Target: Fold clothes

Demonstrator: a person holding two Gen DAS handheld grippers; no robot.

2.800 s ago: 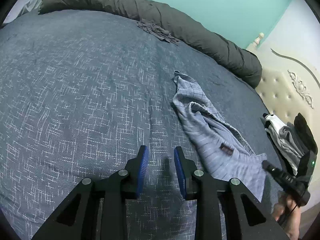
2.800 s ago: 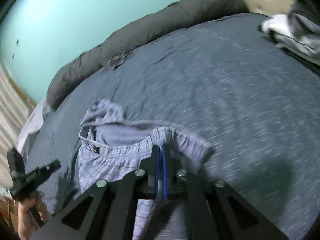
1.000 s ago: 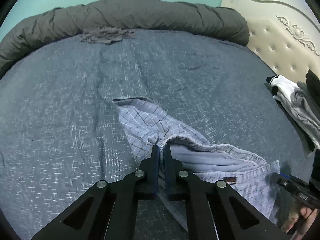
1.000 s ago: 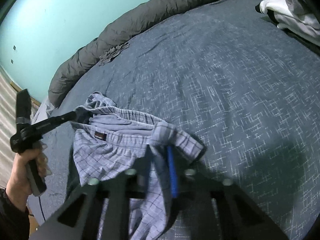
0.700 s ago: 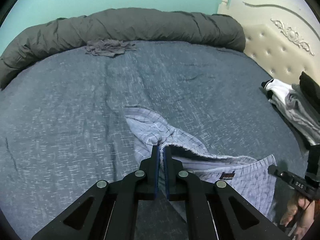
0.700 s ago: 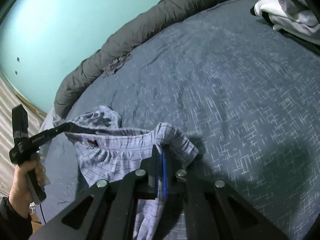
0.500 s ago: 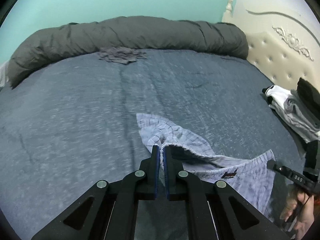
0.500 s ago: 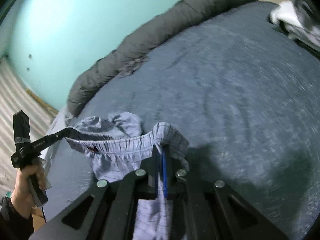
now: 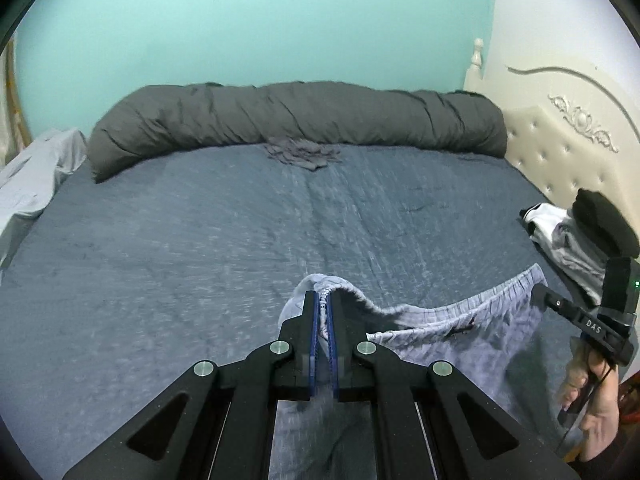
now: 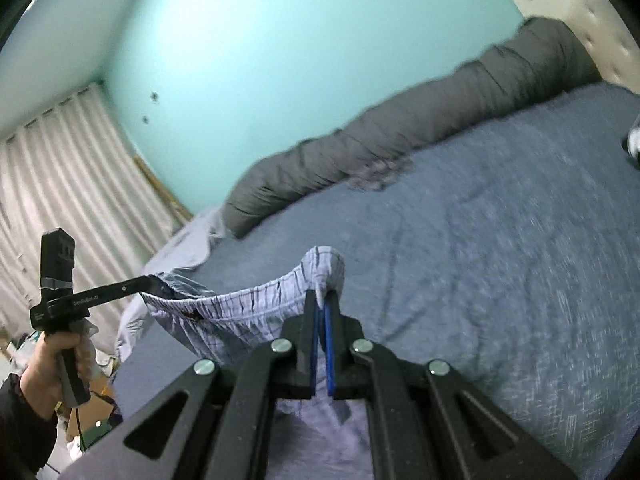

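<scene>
I have my left gripper (image 9: 323, 308) and right gripper (image 10: 322, 306) each pinching a waistband corner of the checked shorts (image 9: 460, 332), at 9 and 3 o'clock of it, so the cloth hangs flat above the bed (image 9: 200, 260) for folding.

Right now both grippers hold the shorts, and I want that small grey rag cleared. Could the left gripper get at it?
Probably not: the left gripper is shut on the shorts, and the rag lies far across the bed.

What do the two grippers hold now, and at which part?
Both hold the checked shorts by the waistband: left gripper at one end, right gripper at the other.
</scene>
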